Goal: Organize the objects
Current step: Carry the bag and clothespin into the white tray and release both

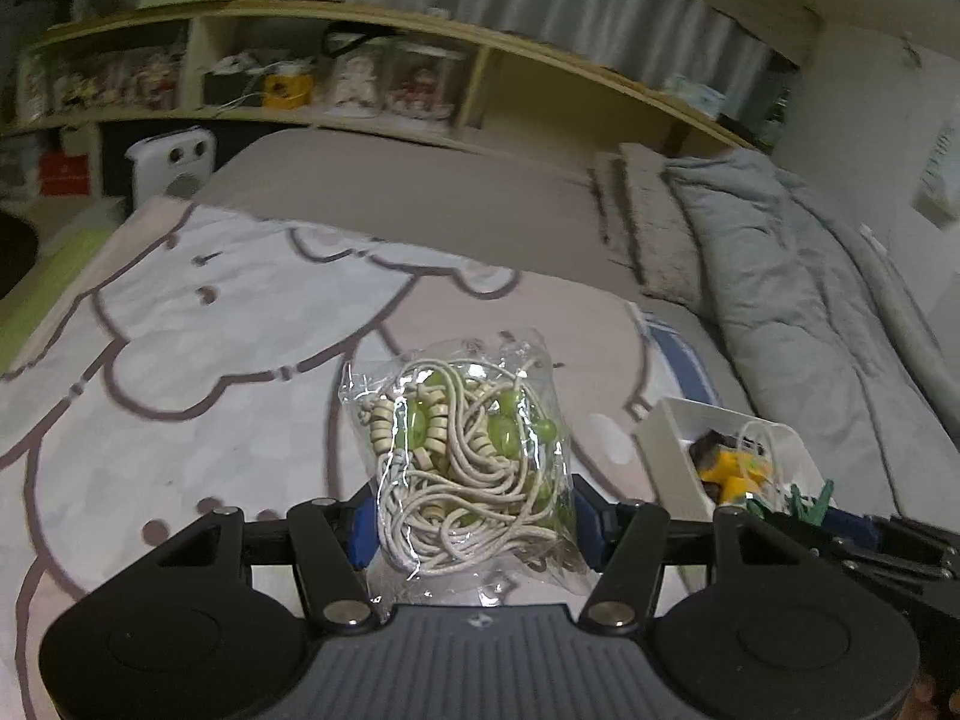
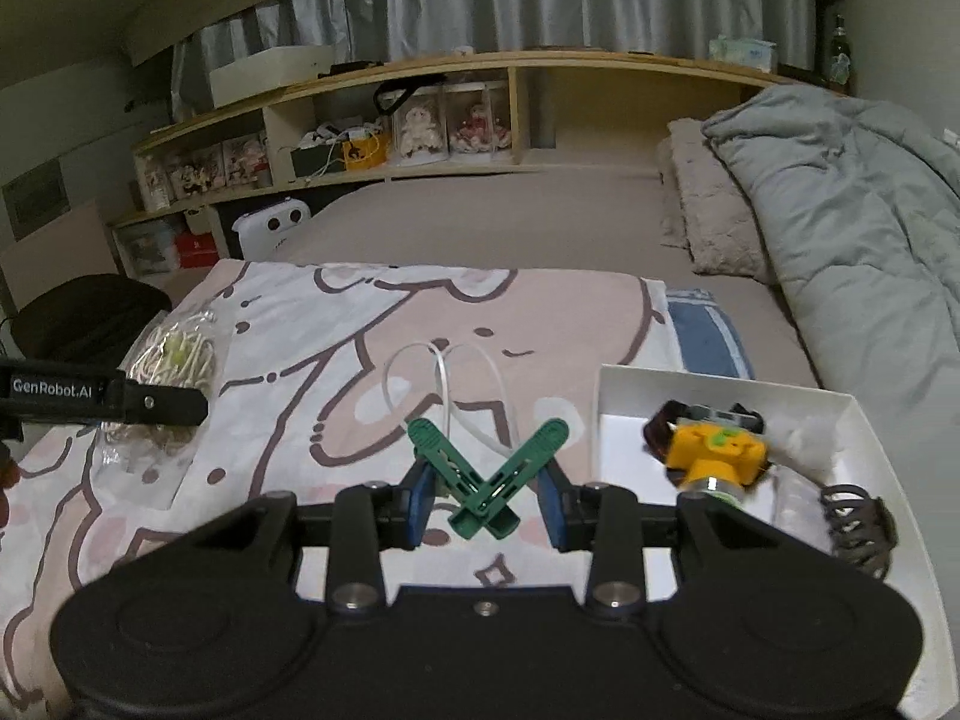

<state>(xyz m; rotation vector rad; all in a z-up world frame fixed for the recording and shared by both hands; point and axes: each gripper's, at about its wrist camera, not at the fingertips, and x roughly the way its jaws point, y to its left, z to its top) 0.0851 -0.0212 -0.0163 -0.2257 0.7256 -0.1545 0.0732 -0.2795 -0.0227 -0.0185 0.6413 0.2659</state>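
Left wrist view first. Left gripper (image 1: 471, 525) had its blue fingers (image 1: 359, 531) squeezed in on a clear plastic bag (image 1: 462, 456), one pad on each side, pinching it around its lower half. Stuffed with cream cord and chunky green and beige beads. Stood upright between the fingers, above the pink cartoon blanket (image 1: 180, 348); couldn't tell whether the bottom edge touched the fabric. Off to the right, a white tray (image 1: 666, 444) sat on the bed with a yellow gadget (image 1: 729, 471) inside. Just past it, a bit of the green clip (image 1: 804, 504) and the other gripper's black frame poked in at the edge. Grey duvet (image 1: 798, 300) bunched up along the far right, shelf (image 1: 420, 24) of clutter at the back.

Right wrist view. Right gripper (image 2: 487, 501) had its blue fingers (image 2: 420, 498) spread fairly wide but closed enough to pinch a green clip (image 2: 486, 480), the crossed X-shaped kind, handles squeezed between the pads and its two arms splayed up and forward. Behind the clip, a loop of clear tubing (image 2: 447, 384) lay on the blanket (image 2: 300, 360). White tray (image 2: 612, 396) just to the right, holding the yellow gadget (image 2: 717, 456), some white fluff (image 2: 801, 432) and a dark coiled thing (image 2: 855, 525) near the front corner. Far left, the left gripper's (image 2: 180, 405) black finger showed side-on with the bag (image 2: 177, 354) of cord against it.
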